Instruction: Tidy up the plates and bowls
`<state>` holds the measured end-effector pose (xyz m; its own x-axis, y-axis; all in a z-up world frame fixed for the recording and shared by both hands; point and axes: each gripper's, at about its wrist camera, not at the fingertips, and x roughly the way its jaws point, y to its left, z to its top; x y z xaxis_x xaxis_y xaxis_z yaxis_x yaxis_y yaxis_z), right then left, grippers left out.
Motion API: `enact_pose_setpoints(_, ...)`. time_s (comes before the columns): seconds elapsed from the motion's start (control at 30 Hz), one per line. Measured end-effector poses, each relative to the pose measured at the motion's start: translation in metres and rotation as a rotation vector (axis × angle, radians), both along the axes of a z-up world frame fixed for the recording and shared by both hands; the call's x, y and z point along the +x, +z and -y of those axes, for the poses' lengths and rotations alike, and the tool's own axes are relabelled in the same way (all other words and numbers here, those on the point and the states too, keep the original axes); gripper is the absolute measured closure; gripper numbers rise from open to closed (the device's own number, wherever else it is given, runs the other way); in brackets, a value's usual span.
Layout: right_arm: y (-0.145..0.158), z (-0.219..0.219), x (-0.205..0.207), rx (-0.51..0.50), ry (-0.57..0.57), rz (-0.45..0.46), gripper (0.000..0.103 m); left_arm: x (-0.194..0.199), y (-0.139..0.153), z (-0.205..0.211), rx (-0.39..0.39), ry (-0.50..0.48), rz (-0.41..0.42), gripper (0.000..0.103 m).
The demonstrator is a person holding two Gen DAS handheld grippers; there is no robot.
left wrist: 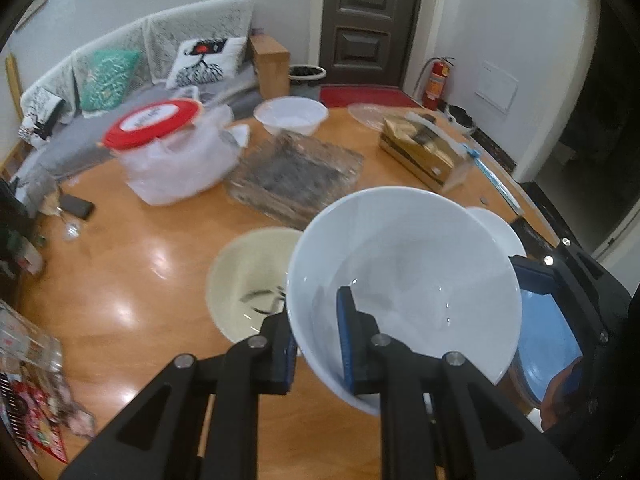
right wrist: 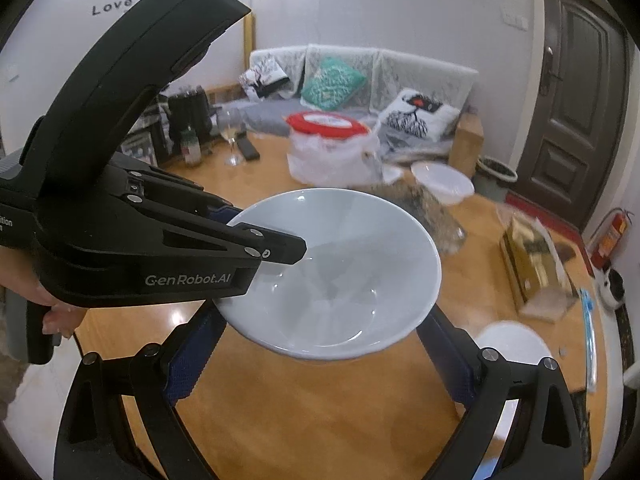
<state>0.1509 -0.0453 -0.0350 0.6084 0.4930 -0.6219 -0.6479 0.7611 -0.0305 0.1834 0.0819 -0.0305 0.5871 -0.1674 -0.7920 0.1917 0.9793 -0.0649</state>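
Two grippers, one white bowl (left wrist: 404,280) between them, lifted clear of the round wooden table (left wrist: 132,280).

Left gripper (left wrist: 318,344): jaws pinched tight on the bowl's near rim, one blue pad inside the wall, one outside. Bowl is tilted, opening toward the camera.

Right gripper (right wrist: 316,344): jaws spread wide, one blue-padded finger on each side of the bowl's lower body. Pads sit at the bowl's sides, but contact is hidden under the rim, so I cannot tell whether it is clamped.

Count of dishware on the table:
- 1 cream bowl (left wrist: 248,284) with a dark mark inside, just left of the held bowl in the left view.
- 1 white plate (right wrist: 514,344), partly behind the held bowl.
- 1 blue plate (left wrist: 548,344) at the lower right edge of the left view.
- 1 white basin (left wrist: 291,115) at the far side.
- 1 clear plate (left wrist: 368,114) far right, blurred.

Other items: 1 red-lidded container (left wrist: 154,124) in a plastic bag, 1 wooden box (left wrist: 424,148), 1 wine glass (right wrist: 233,136), 1 black phone (left wrist: 76,205).
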Motion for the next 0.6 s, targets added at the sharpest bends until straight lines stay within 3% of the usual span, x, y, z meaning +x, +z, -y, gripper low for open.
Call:
enact_pose_setpoints(0.27,0.001,-0.033,0.028,0.012,0.041,0.003,0.009,0.025,0.001,-0.03,0.037,0.053,-0.006,0.088)
enact_pose_setpoints(0.6,-0.023,-0.059,0.061,-0.027,0.046,-0.065,0.009,0.053,-0.025,-0.051,0.056,0.082,-0.06,0.088)
